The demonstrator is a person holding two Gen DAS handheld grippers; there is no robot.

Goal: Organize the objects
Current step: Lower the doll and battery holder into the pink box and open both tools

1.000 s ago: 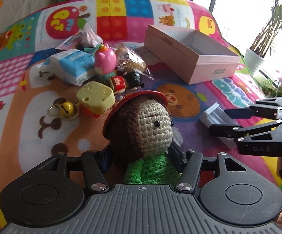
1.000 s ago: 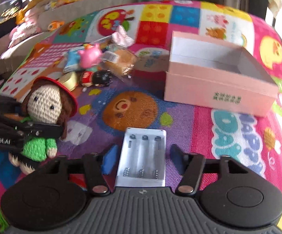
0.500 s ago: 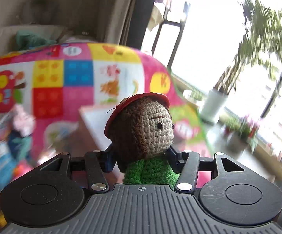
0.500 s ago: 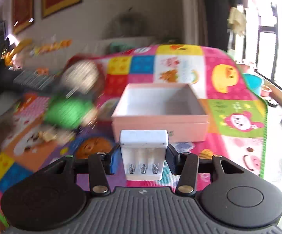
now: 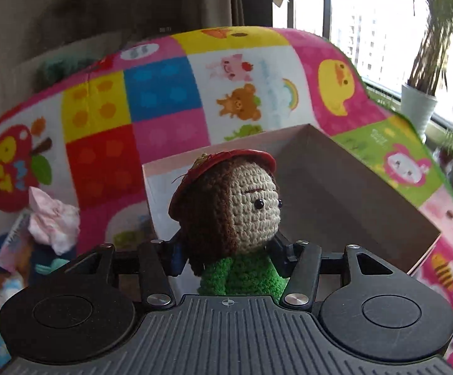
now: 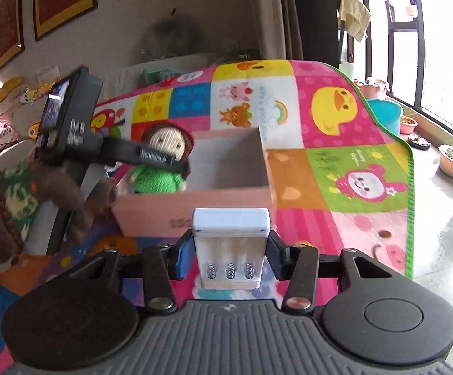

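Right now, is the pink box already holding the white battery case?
No, the white battery case is clamped in the right gripper, short of the pink box.

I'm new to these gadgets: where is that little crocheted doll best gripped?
Judging by this hold, around its soft green body, just below the big head, coming in from behind. The left gripper squeezes it there; the body is narrow and the wide head stops slipping.

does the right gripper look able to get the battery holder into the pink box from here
Probably yes: the right gripper grips the battery holder just short of the open pink box, though the crochet doll occupies its left end.
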